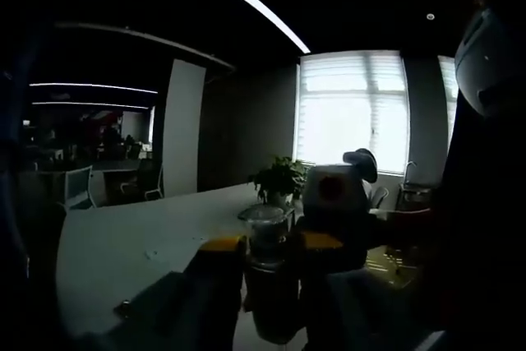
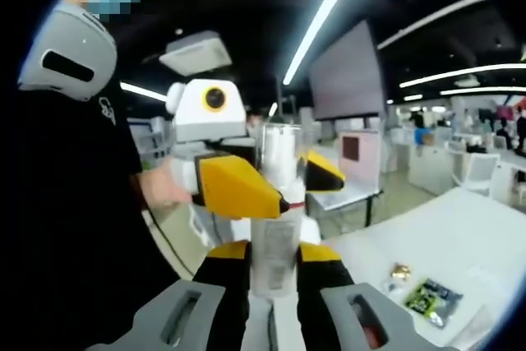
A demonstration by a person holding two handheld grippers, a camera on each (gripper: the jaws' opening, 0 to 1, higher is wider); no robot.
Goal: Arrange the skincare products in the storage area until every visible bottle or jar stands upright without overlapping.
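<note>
A slim bottle (image 2: 275, 260) with a whitish body and a clear cap is held up in the air between both grippers, upright in the right gripper view. My right gripper (image 2: 275, 251) is shut on its lower body, black and yellow fingers pressed to either side. My left gripper (image 2: 292, 191) comes in from the left and its yellow jaws clamp the bottle's upper part. In the dim left gripper view the clear cap of the bottle (image 1: 263, 226) sits between my left gripper's (image 1: 271, 242) yellow tips, with the right gripper (image 1: 337, 203) facing it from just behind.
A white table (image 2: 460, 236) lies below at right, with a green packet (image 2: 431, 297) and a small gold item (image 2: 401, 271) on it. A person in a black shirt (image 2: 74, 203) stands close on the left. A potted plant (image 1: 279, 178) stands on the long table (image 1: 140, 244).
</note>
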